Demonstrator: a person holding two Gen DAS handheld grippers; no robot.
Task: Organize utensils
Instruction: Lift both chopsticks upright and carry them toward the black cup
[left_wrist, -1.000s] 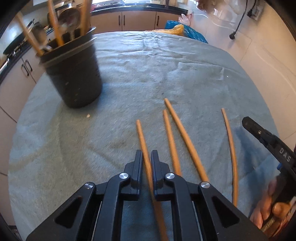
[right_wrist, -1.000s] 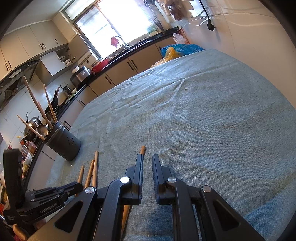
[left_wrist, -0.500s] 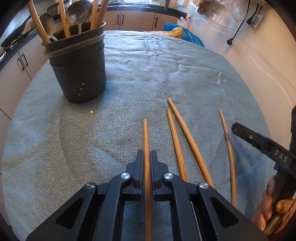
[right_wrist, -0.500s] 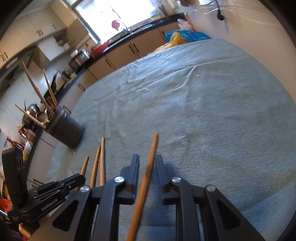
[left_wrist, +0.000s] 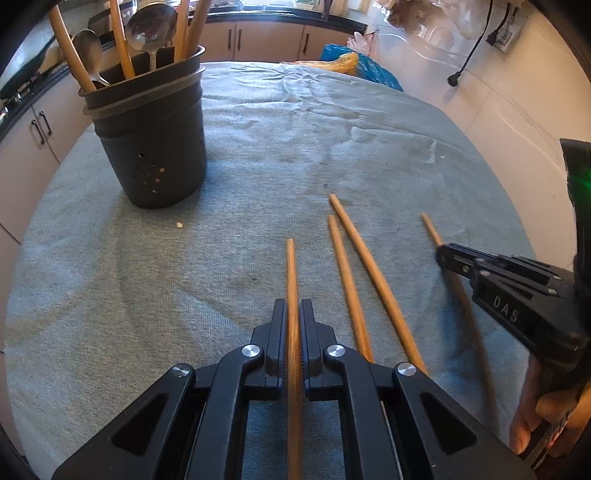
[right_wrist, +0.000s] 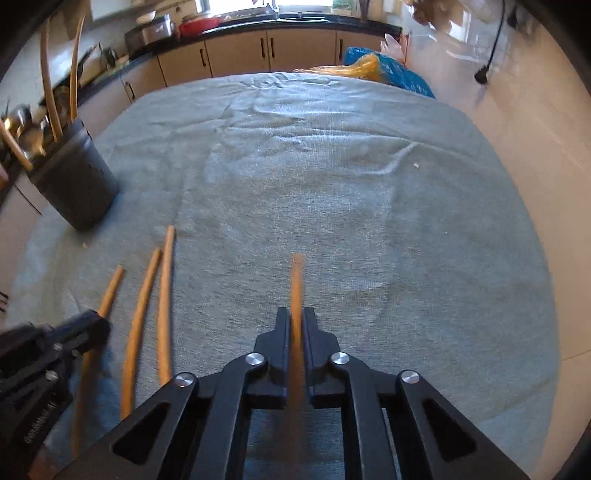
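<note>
Left wrist: holder (left_wrist: 147, 147) holds spoons (left_wrist: 149, 26); both tongs (left_wrist: 294, 325) (right_wrist: 296, 332) grip chopsticks (left_wrist: 291, 273)

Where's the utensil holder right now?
The utensil holder stands far left on the cloth, ahead-left of the left tongs and the loose chopsticks.

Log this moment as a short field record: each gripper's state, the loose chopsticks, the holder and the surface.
left gripper: shut on a chopstick
right gripper: shut on another chopstick, blurred
loose chopsticks: two lying side by side between the grippers
utensil holder: dark, upright, far left, holding spoons and chopsticks
surface: grey-green cloth
</note>
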